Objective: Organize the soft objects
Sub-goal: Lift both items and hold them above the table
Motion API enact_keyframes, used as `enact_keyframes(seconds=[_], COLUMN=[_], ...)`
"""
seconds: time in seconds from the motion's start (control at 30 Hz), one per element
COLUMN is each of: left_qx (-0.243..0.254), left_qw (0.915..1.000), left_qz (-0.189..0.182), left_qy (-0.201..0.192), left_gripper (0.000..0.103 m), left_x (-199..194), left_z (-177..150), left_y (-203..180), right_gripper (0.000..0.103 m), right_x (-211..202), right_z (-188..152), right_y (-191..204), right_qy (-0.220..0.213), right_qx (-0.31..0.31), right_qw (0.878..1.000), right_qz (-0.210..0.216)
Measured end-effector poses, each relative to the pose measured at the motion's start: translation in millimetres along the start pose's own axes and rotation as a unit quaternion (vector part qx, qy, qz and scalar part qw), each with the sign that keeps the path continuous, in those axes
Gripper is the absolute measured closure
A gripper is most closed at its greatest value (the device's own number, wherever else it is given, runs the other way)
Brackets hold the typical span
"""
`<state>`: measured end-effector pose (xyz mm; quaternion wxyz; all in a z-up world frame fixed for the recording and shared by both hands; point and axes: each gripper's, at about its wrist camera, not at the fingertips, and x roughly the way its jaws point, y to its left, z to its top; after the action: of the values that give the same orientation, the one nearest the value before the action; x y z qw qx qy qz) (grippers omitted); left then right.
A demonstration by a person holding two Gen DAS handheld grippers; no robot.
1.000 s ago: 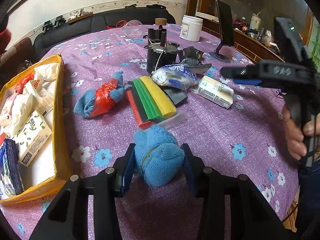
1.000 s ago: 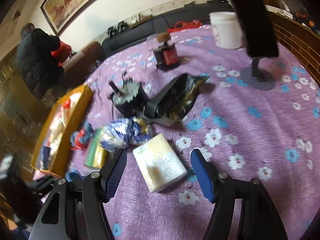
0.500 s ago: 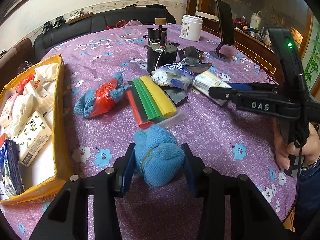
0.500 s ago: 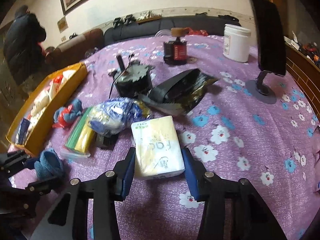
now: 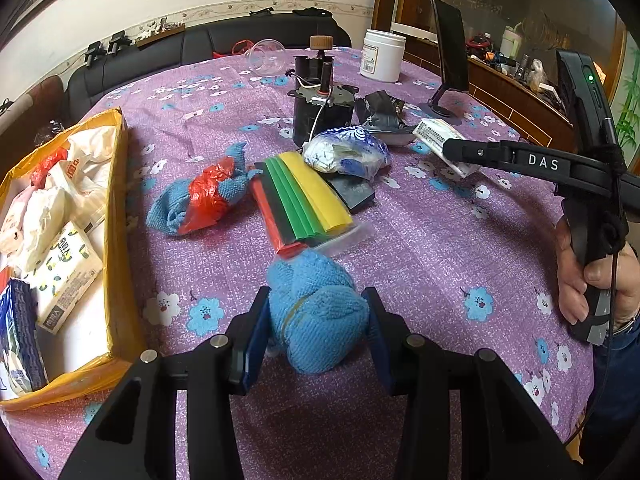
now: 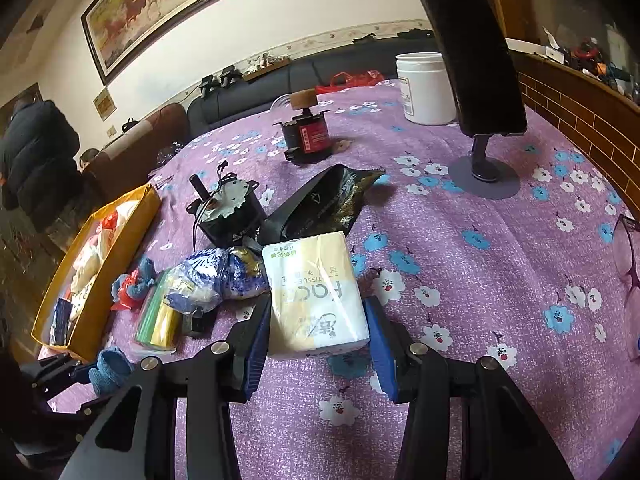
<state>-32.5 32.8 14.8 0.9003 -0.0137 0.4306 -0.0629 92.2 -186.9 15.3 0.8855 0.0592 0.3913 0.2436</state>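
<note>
My left gripper (image 5: 314, 320) is shut on a rolled blue towel (image 5: 316, 312) just above the purple flowered tablecloth. My right gripper (image 6: 318, 332) is shut on a white and yellow tissue pack (image 6: 314, 292); it also shows in the left wrist view (image 5: 444, 140). A yellow cardboard box (image 5: 116, 240) at the left holds tissue packs and plastic bags. A second blue towel with a red bag (image 5: 204, 196) and a blue-white bagged bundle (image 5: 346, 154) lie mid-table.
A pack of red, green and yellow sheets (image 5: 300, 200), a black motor (image 5: 320, 108), a black foil bag (image 6: 320, 204), a white jar (image 6: 424, 88), a phone on a stand (image 6: 480, 80) and glasses (image 6: 628, 280) are on the table.
My right gripper moved in around the tissue pack and closed on it. My left gripper has stayed shut on the blue towel.
</note>
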Motion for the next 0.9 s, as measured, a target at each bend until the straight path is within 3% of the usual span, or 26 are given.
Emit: enact_keyframes(seconds=[0.9], left_qx=[-0.004], left_qw=[1.0], left_qz=[-0.004], left_qy=[-0.002], left_gripper=[0.061], left_x=[-1], left_z=[0], left_y=[2], right_gripper=[0.054], right_x=[-1], right_z=[3], right_y=[-21], right_qy=[-0.009], right_qx=[0.043], right_qw=[0.999], right_qz=[-0.001])
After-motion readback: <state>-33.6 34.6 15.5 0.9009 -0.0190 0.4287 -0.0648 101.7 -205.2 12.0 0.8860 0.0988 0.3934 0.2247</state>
